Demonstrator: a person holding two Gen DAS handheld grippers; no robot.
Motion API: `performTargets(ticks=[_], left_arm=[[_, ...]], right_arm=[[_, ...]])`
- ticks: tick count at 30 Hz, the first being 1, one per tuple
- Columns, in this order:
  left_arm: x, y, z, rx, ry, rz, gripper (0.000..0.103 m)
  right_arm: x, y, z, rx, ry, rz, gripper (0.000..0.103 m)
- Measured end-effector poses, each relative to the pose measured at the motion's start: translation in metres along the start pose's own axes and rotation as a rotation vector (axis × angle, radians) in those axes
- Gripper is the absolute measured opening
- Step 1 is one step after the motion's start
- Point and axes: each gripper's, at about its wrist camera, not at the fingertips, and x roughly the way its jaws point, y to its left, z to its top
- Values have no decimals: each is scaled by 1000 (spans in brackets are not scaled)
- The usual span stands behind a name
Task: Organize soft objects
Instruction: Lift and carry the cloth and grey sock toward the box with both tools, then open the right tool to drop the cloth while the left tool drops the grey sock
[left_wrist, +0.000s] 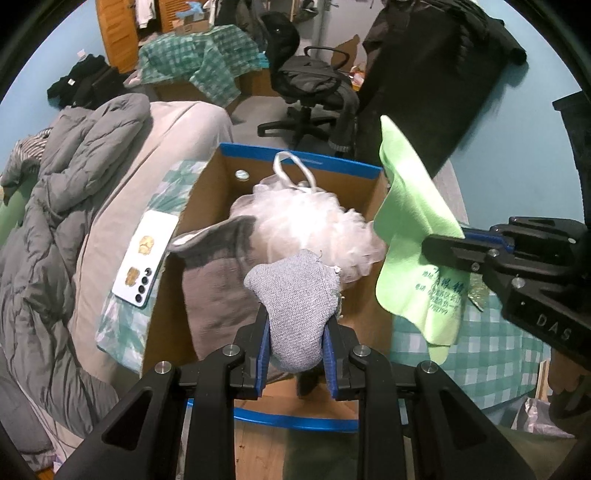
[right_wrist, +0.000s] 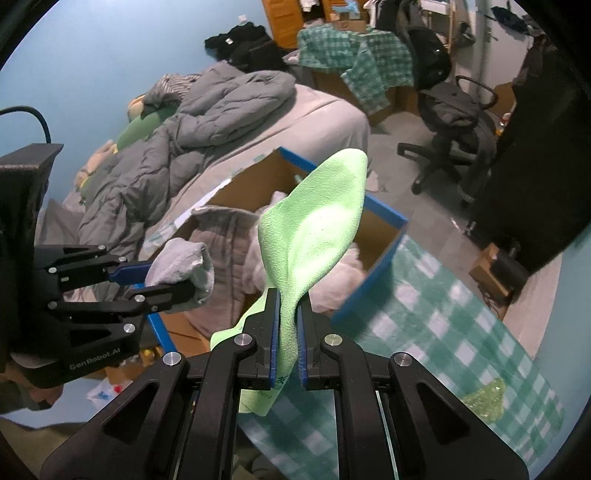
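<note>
You hold a grey sock (left_wrist: 295, 317) in your left tool (left_wrist: 297, 354) and a green cloth (right_wrist: 314, 236) in your right tool (right_wrist: 287, 347), both clamped, so carry them toward twelve o'clock and let go over the cardboard box (left_wrist: 207, 206).

Ahead of the grippers, the bed (left_wrist: 192, 122) carries a checked cloth (right_wrist: 436, 314), box (left_wrist: 207, 206), phone (left_wrist: 147, 254) and duvet (left_wrist: 74, 155).

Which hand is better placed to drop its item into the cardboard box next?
Left, probably. The left gripper, shut on the gray sock, is over the cardboard box; the right gripper holds the green cloth by its edge.
</note>
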Motion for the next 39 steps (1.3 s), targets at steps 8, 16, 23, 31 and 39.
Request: performTargets(ticks=[8,16,23,31,39], left_arm=[[23,25,-7,-41,34,16,24],[47,29,-8,-30,66,20,25],[56,30,-12,-30,99,23,38],[49,32,-20,-47,101,47,62],[36,28,-28,-93,99,57,62]], right_arm=[[41,16,6,9,53,26,8],[73,22,1,31,114,29,8],[85,15,-4,69,164,42,14],[76,18,-4,47,165,1,52],[58,9,-5,56,140,-36,61]])
